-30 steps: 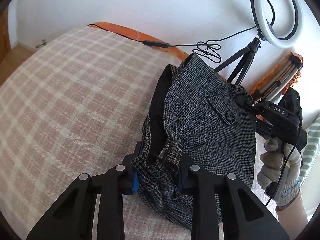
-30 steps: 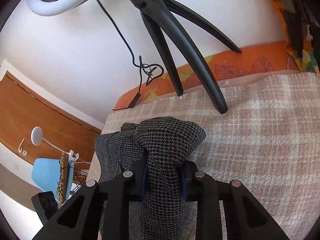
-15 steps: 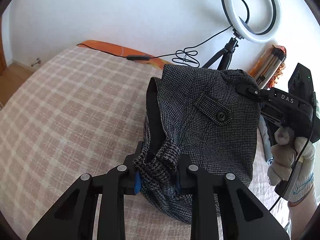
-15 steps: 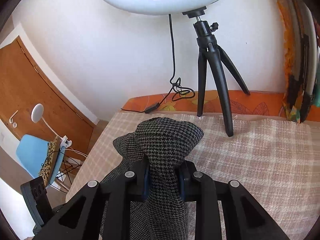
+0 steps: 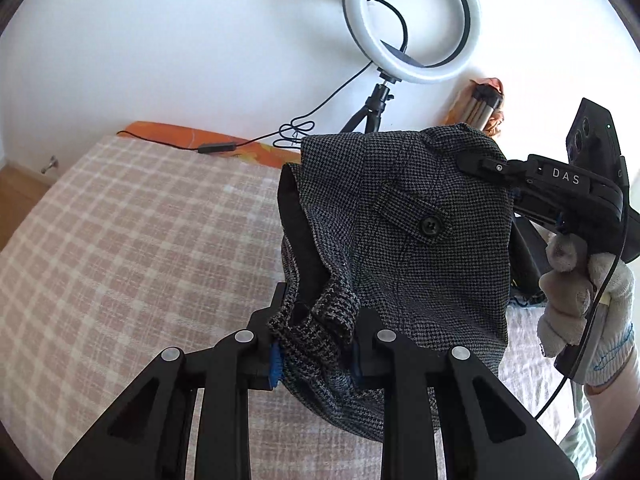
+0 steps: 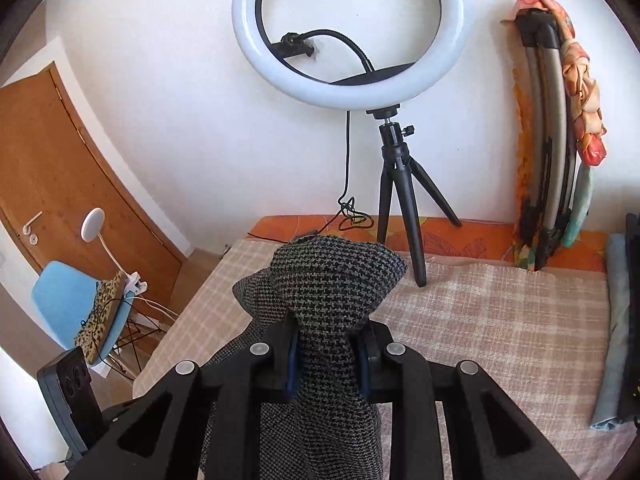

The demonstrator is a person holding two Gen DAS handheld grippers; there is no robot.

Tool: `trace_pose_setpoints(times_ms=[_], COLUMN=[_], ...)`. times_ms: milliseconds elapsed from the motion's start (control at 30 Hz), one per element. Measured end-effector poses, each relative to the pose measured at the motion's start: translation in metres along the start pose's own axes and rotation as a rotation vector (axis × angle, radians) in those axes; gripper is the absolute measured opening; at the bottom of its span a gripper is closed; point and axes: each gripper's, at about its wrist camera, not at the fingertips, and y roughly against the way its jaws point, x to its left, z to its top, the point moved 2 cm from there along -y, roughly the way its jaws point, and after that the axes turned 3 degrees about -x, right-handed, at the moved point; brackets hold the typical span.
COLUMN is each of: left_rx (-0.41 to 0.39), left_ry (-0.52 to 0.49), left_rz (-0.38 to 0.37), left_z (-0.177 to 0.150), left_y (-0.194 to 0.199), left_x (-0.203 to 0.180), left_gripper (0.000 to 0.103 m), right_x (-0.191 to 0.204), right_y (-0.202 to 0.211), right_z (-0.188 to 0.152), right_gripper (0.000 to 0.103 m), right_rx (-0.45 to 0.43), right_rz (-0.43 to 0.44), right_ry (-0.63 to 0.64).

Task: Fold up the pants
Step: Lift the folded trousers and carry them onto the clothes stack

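As I hoisted both hands, the grey houndstooth wool pants came up off the pink checked blanket, my left gripper and right gripper each clamped on a waistband corner, ready to shake out flat.

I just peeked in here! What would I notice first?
Probably the dark houndstooth pants, pinched in both the left gripper and the right gripper above the checked bedspread. Next, the big glowing ring light on its tripod by the white wall.
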Motion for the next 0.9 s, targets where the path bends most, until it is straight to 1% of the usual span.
trace_pose_setpoints(times_ms=[133,233,433,533,700,900], left_rx=[-0.007,-0.016,-0.014,-0.012,-0.013,-0.028], left_ry=[-0.029,-0.031,-0.058,-0.069,-0.116,-0.176], left_rz=[-0.026,-0.052,-0.105,-0.137,-0.201,-0.271], left_z=[-0.001,-0.002,-0.014,-0.020,-0.015,-0.008], left_y=[0.005,0.006,-0.008,-0.018,-0.032,-0.052], left_x=[-0.021,-0.035,-0.075,-0.101,-0.152,-0.221], left_gripper=[0.023,0.023,0.023,0.023,0.023,0.023], right_x=[-0.005,-0.012,-0.033,-0.049,-0.080,-0.127], right_y=[0.025,0.041,0.078,0.099,0.139,0.182], right_z=[-0.001,-0.002,-0.001,0.003,0.015,0.041], right_gripper=[0.022,0.022,0.022,0.022,0.022,0.022], right_rx=[-0.020,-0.036,-0.064,-0.078,-0.106,-0.137], right_rz=[-0.016,-0.031,-0.073,-0.102,-0.153,-0.213], right_ry=[0.001,-0.003,-0.001,-0.001,0.005,0.007])
